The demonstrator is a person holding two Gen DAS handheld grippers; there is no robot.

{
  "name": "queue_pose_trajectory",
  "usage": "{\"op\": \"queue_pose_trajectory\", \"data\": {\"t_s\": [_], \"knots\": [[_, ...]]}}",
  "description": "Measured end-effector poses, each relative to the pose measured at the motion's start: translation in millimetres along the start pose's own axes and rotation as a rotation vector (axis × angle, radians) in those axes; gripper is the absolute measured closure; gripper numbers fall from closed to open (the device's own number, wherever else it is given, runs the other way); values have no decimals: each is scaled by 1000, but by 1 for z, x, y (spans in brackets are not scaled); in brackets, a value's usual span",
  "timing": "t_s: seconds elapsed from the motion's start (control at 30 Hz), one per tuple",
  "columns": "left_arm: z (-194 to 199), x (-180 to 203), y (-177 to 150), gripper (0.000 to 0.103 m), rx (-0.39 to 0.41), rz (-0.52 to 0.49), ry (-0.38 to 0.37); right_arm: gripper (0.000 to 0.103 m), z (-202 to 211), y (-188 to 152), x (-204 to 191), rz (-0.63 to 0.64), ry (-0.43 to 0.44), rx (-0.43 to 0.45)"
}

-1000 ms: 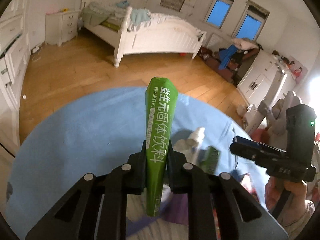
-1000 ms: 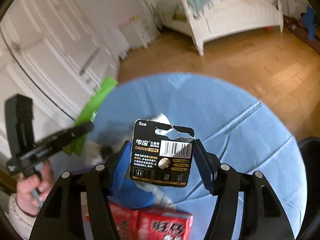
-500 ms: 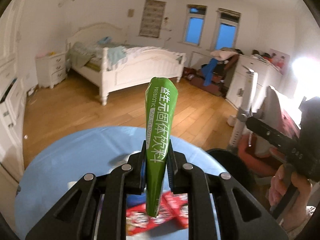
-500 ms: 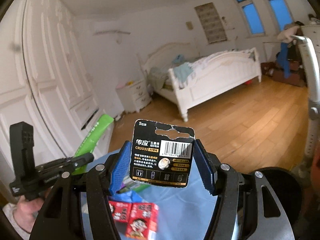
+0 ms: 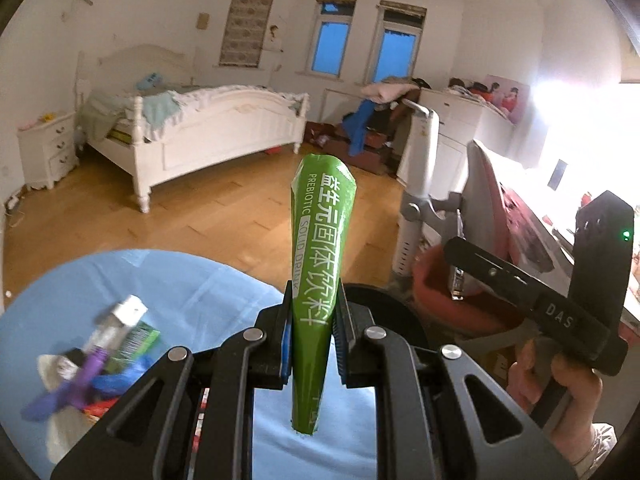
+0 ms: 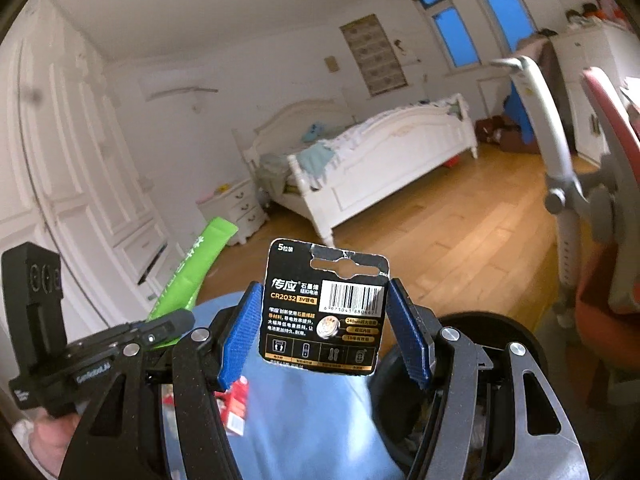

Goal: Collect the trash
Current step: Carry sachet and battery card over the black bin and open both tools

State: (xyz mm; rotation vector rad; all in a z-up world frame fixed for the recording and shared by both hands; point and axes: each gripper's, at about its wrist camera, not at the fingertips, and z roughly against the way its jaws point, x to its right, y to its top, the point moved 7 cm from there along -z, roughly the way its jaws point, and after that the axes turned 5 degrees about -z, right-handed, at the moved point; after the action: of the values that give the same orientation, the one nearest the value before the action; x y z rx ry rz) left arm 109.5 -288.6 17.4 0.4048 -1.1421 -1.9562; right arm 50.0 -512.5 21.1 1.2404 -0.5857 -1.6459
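Observation:
My left gripper (image 5: 312, 320) is shut on a green drink sachet (image 5: 320, 256) that stands upright between its pads; the sachet also shows in the right wrist view (image 6: 192, 272). My right gripper (image 6: 324, 332) is shut on a black CR2032 battery card (image 6: 324, 312), held upright. Both are lifted above a round blue table (image 5: 192, 280). A black trash bin (image 6: 480, 332) sits past the table's right edge, just behind the right gripper's fingers. More trash lies on the table at left: a purple item (image 5: 80, 384), a green packet (image 5: 136, 340) and red boxes (image 6: 236, 404).
A grey and red chair (image 5: 480, 216) stands right of the bin, beside a bright desk. A white bed (image 5: 200, 128) and nightstand (image 5: 48, 148) stand across the wooden floor. White wardrobe doors (image 6: 80, 184) are on the left.
Both grippers have risen and swung right, from looking down at the table to looking across the room. The bin and chair have come into view. Both still hold their items.

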Motion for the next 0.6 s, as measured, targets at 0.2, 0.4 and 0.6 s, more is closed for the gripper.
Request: {"op": "queue_pose_trajectory", "data": {"t_s": [0.2,0.4,0.6], "knots": [[-30,24,-14,86,-50,13,-39,40,-3,-12,26,-73,-18,-13],[-64,38,-25,86,-107,38,-75,40,-10,-19,55,-134,-38,-36],[-92,50,-35,86,-156,43,-108,40,-22,-28,79,-173,-63,-61]]}}
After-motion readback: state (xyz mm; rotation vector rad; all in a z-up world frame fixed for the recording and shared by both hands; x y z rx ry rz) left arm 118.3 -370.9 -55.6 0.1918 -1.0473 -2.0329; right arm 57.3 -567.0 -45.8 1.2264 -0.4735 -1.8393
